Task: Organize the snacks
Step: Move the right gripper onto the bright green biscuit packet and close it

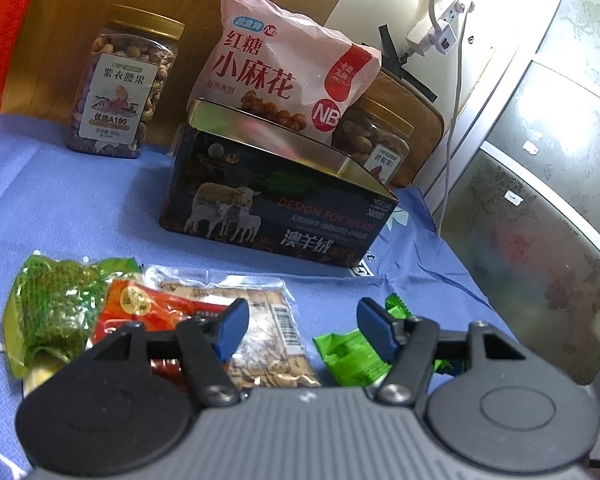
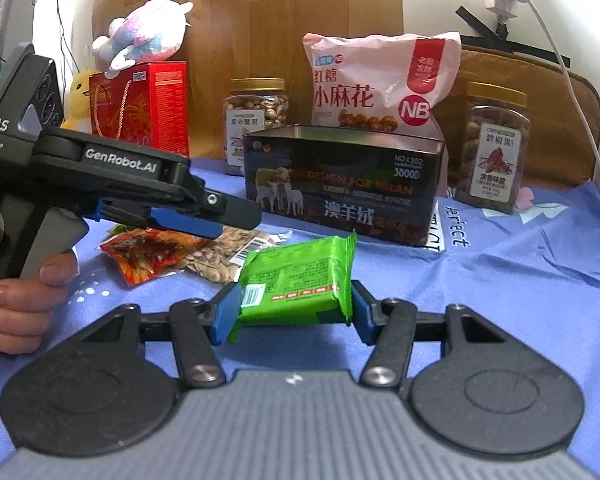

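The desk (image 2: 520, 264) carries a blue cloth; the open dark tin (image 2: 346, 184) stands at its middle; the right tongs (image 2: 286, 312) clamp the green snack packet (image 2: 296, 280) before the tin; the left tongs (image 1: 304, 330) stand parted, empty, above the seed packet (image 1: 260, 344).

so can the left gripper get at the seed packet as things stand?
Probably yes. The left gripper is open with nothing between its fingers, and the seed packet lies right below it. The red packet overlaps one edge.
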